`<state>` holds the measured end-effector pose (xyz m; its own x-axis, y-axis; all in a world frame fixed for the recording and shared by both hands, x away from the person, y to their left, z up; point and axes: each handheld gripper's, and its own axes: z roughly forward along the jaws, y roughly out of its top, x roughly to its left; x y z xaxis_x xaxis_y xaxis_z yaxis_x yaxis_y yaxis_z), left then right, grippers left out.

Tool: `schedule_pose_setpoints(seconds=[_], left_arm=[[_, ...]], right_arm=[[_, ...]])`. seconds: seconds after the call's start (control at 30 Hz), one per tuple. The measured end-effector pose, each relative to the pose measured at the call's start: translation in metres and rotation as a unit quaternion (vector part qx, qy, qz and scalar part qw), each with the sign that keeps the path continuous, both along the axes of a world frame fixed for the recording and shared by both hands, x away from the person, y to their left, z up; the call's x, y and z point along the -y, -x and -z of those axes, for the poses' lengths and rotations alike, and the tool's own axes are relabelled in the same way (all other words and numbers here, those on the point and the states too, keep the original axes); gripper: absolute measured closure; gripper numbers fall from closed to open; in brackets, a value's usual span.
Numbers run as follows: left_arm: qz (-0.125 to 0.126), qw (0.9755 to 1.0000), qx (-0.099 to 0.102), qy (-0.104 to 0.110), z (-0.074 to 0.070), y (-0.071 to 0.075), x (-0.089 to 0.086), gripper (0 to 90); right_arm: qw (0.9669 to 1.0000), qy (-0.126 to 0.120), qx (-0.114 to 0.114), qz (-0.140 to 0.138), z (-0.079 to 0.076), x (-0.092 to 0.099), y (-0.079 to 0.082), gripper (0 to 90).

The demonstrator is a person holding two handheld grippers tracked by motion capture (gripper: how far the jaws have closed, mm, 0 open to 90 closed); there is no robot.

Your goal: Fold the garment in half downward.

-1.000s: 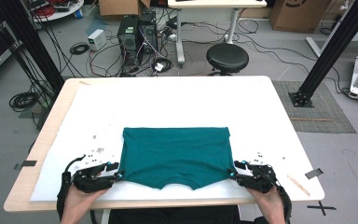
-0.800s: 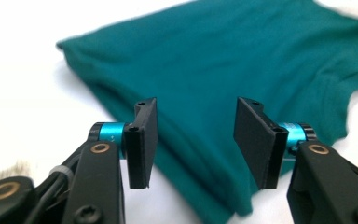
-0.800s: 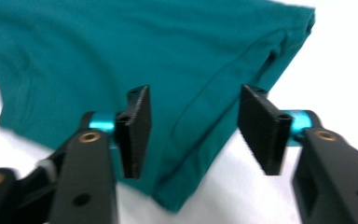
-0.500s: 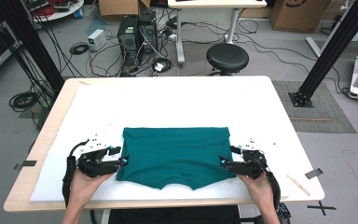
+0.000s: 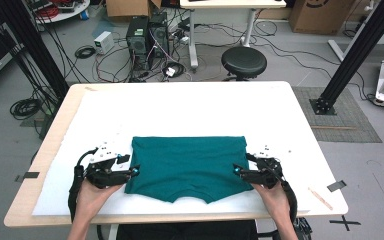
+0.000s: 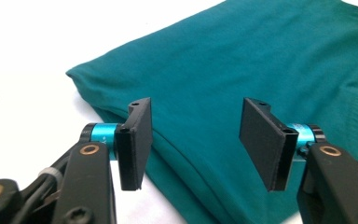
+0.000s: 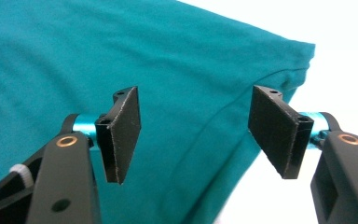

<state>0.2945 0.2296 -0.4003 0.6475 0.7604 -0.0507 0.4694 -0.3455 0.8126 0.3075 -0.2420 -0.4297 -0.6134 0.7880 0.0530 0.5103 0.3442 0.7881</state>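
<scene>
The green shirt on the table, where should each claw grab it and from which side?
Take the green shirt by its two folded side edges, where the cloth is doubled and lifts slightly off the white table. Bring the left claw in level from the left edge and the right claw from the right edge. Both stand open there, nothing pinched yet.

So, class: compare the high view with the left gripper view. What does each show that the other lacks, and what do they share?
High view alone: the whole table, the person's hands, the right gripper, a stool and floor cables. Left gripper view alone: a close look at the open fingers, with nothing pinched and a side fold beneath. Shared: the teal garment, the white cover and the left gripper.
</scene>
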Motion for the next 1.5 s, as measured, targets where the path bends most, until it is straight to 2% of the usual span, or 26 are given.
schedule_pose_setpoints(seconds=[0.1, 0.23, 0.27, 0.37, 0.43, 0.5, 0.57, 0.67, 0.7, 0.73, 0.8, 0.83, 0.87, 1.0, 1.1, 1.27, 1.33, 1.37, 1.4, 1.47, 1.5], left_arm=[[-0.009, 0.9999, -0.009, 0.002, 0.000, -0.022, -0.002, 42.3], [-0.036, 0.9990, -0.023, 0.017, 0.002, -0.054, -0.008, 42.4], [-0.041, 0.9987, -0.028, 0.009, 0.003, -0.063, -0.010, 42.5], [-0.055, 0.9971, -0.052, 0.007, 0.011, -0.087, -0.010, 42.6], [-0.063, 0.9959, -0.062, 0.019, 0.019, -0.098, -0.012, 43.6], [-0.069, 0.9942, -0.080, 0.017, 0.027, -0.107, -0.014, 43.6], [-0.065, 0.9936, -0.090, 0.021, 0.034, -0.113, -0.014, 44.5], [-0.055, 0.9941, -0.093, 0.005, 0.040, -0.116, -0.009, 51.4], [-0.054, 0.9945, -0.089, -0.002, 0.042, -0.117, -0.006, 55.3], [-0.055, 0.9949, -0.084, -0.007, 0.041, -0.116, -0.005, 58.6], [-0.042, 0.9958, -0.081, -0.005, 0.042, -0.116, -0.003, 73.1], [-0.039, 0.9963, -0.075, -0.018, 0.042, -0.115, 0.001, 78.9], [-0.040, 0.9964, -0.071, -0.020, 0.042, -0.115, 0.003, 81.3], [-0.058, 0.9955, -0.069, -0.030, 0.040, -0.123, 0.010, 83.8], [-0.070, 0.9952, -0.060, -0.031, 0.041, -0.130, 0.014, 84.0], [-0.089, 0.9943, -0.059, 0.012, 0.048, -0.137, 0.009, 83.9], [-0.089, 0.9945, -0.055, 0.004, 0.047, -0.136, 0.009, 83.3], [-0.090, 0.9946, -0.052, 0.000, 0.047, -0.136, 0.010, 82.2], [-0.089, 0.9948, -0.048, -0.007, 0.047, -0.135, 0.010, 78.1], [-0.094, 0.9942, -0.052, -0.007, 0.045, -0.133, 0.009, 61.6], [-0.091, 0.9944, -0.054, -0.006, 0.043, -0.131, 0.008, 55.3]], right_arm=[[0.9998, 0.002, 0.002, 0.022, -0.002, 0.004, -0.014, 35.7], [0.9985, -0.012, 0.003, 0.053, -0.006, 0.012, -0.038, 40.0], [0.9983, -0.012, -0.001, 0.057, -0.006, 0.013, -0.045, 40.6], [0.9979, -0.025, -0.023, 0.055, -0.005, 0.014, -0.069, 39.9], [0.9974, -0.024, -0.030, 0.061, -0.002, 0.014, -0.081, 39.6], [0.9968, -0.026, -0.040, 0.064, 0.002, 0.015, -0.090, 39.6], [0.9959, -0.029, -0.061, 0.060, 0.009, 0.016, -0.098, 39.9], [0.9949, -0.026, -0.086, 0.047, 0.018, 0.013, -0.105, 43.1], [0.9953, -0.022, -0.082, 0.048, 0.019, 0.011, -0.105, 45.6], [0.9956, -0.016, -0.078, 0.048, 0.019, 0.010, -0.105, 52.9], [0.9963, -0.015, -0.077, 0.037, 0.019, 0.008, -0.106, 64.8], [0.9966, -0.006, -0.075, 0.035, 0.018, 0.006, -0.106, 74.0], [0.9975, 0.006, -0.066, 0.025, 0.018, 0.003, -0.106, 79.5], [0.9979, 0.032, -0.045, 0.033, 0.015, -0.002, -0.110, 83.9], [0.9975, 0.037, -0.039, 0.046, 0.015, -0.002, -0.116, 84.2], [0.9962, 0.033, -0.038, 0.071, 0.017, 0.001, -0.128, 84.2], [0.9960, 0.032, -0.037, 0.075, 0.018, 0.000, -0.130, 82.8], [0.9959, 0.035, -0.036, 0.075, 0.018, -0.001, -0.130, 79.9], [0.9956, 0.040, -0.033, 0.078, 0.019, -0.003, -0.129, 71.7], [0.9946, 0.046, -0.035, 0.086, 0.018, -0.002, -0.128, 53.5], [0.9946, 0.036, -0.043, 0.087, 0.016, 0.000, -0.127, 46.7]])
